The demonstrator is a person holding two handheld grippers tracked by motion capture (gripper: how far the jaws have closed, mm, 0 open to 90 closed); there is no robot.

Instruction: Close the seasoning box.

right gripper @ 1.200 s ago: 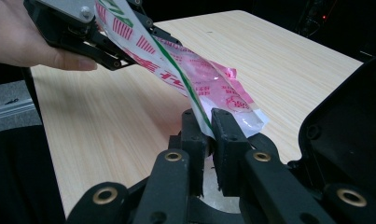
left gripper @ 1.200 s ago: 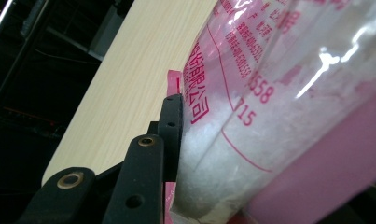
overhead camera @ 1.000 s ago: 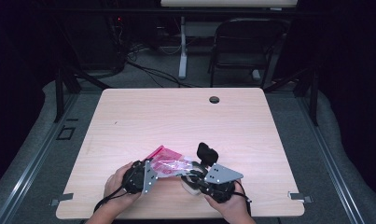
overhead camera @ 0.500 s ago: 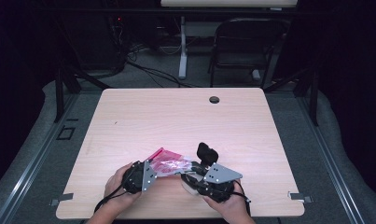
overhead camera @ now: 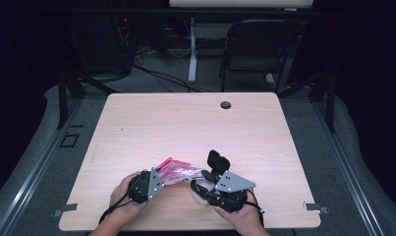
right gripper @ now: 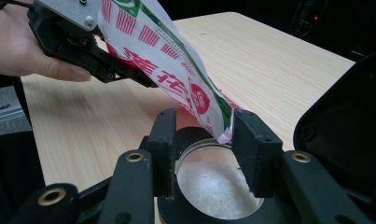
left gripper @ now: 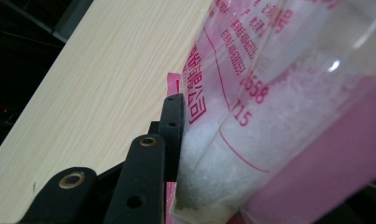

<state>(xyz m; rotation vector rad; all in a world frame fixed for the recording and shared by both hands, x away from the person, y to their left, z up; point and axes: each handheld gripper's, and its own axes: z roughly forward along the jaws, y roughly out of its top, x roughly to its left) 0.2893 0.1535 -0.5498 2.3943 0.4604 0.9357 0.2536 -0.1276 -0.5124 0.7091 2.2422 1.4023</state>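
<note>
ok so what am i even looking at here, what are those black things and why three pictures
A person sits at a wooden table holding a hand-operated grasping tool in each hand. One picture looks down from above; the other two come from small cameras riding on each tool. The left tool is clamped on a pink and white printed bag of white crystals, tilted with its corner over a round jar. The right tool has just been opening; its jaws stand on either side of the jar's mouth, which already holds white grains. A black flip lid stands open behind it.
</note>
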